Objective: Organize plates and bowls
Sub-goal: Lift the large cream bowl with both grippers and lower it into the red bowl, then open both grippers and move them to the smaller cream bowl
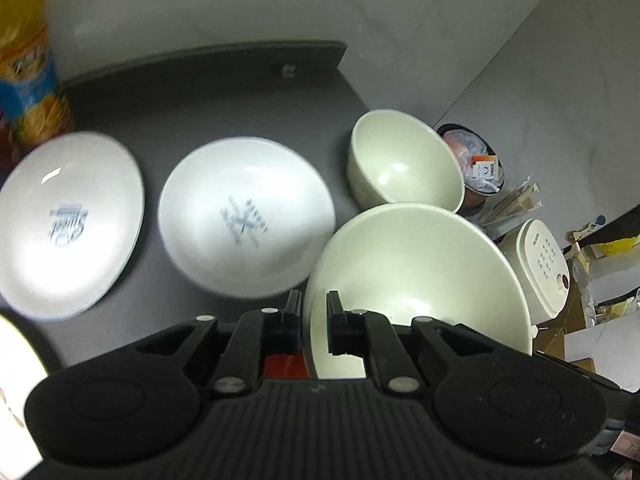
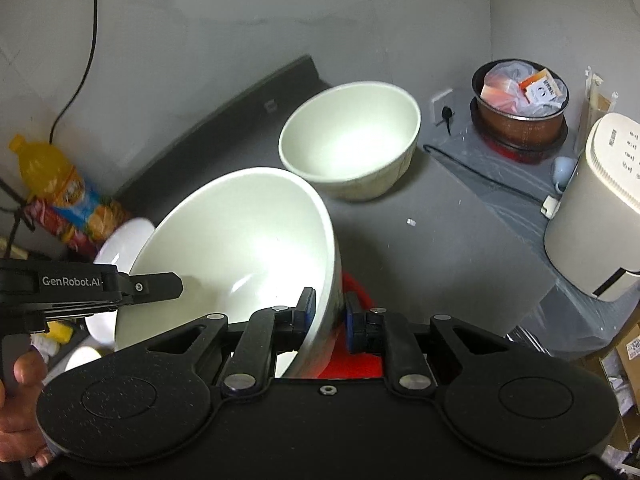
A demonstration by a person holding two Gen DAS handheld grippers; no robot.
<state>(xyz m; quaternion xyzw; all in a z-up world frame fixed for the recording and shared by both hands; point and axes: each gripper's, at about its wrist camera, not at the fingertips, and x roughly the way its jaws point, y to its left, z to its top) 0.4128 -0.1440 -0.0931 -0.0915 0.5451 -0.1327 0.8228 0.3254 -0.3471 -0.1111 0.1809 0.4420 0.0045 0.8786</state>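
I am pinching the rim of a glossy cream bowl with both my right gripper and left gripper, holding it tilted above the dark table. Beyond, a matching rounded bowl is sitting near two shallow white plates.

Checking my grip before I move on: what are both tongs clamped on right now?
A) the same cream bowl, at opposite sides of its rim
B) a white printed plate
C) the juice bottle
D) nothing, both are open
A: the left tongs and right tongs each straddle the rim of the tilted cream bowl, one from each side.
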